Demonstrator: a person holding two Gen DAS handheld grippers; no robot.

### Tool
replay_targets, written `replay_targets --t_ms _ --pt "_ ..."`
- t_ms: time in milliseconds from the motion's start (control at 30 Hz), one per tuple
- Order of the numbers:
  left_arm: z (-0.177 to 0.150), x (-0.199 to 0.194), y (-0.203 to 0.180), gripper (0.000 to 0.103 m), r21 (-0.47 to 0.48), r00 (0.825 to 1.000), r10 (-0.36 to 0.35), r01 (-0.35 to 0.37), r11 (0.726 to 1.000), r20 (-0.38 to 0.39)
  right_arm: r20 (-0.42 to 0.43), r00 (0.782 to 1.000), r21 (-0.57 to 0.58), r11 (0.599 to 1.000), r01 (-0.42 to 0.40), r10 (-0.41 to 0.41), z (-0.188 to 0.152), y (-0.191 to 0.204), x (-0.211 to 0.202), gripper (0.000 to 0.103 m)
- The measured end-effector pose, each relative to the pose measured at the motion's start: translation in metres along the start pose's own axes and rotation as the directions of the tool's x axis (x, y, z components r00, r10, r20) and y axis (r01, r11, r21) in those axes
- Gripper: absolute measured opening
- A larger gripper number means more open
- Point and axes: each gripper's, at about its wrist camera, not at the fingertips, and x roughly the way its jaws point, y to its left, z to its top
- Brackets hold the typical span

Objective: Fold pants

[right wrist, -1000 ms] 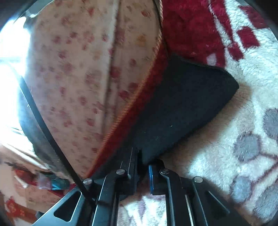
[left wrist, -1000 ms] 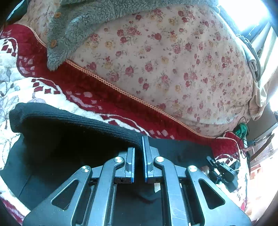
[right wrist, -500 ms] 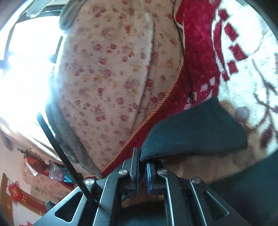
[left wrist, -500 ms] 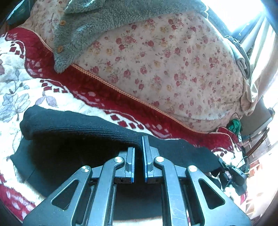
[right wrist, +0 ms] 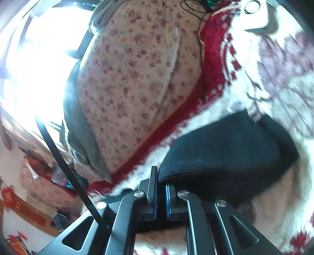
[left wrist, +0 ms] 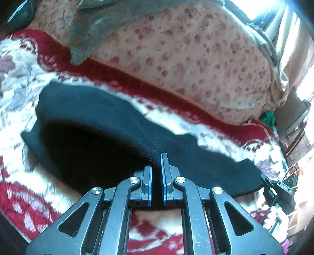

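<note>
The black pants are lifted off the red-and-white blanket on a bed, and an edge is held in each gripper. In the left wrist view, the ribbed edge of the pants is pinched by the left gripper — its blue-padded fingers are drawn close together with the cloth clamped between them. From there the cloth is stretched away to the left in an arch, with a dark hollow beneath it, and trails off to the right, where the right gripper is seen (small and blurred) at the far end of the cloth.

In the right wrist view, the right gripper is likewise closed on the pants: a folded corner is nipped between its fingers, and the cloth is spread out to the right above the blanket.

A floral quilt is piled behind the pants, with a grey fleece garment draped over its top. A white device is seen lying on the blanket at the top of the right view — its kind cannot be told.
</note>
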Motion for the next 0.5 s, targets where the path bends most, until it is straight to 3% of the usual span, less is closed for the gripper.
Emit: replay_targets --t_ms 133,233,500 --pt "-0.017 0.01 0.013 0.006 -0.017 0.999 0.036 -0.037 0.999 -0.036 -0.053 0.998 0.047 0.998 0.049 -0.047 -0.016 -0.023 0.01 0.006" --pt "-0.024 0.014 0.021 0.006 -0.03 0.998 0.048 -0.049 0.998 -0.048 -0.064 0.998 0.144 0.989 0.016 -0.007 -0.02 -0.043 0.007 0.014" --pt "-0.023 0.017 0.03 0.006 -0.049 0.997 0.057 -0.06 0.997 -0.053 0.025 0.999 0.225 0.974 0.021 -0.027 -0.016 -0.062 -0.008 0.019"
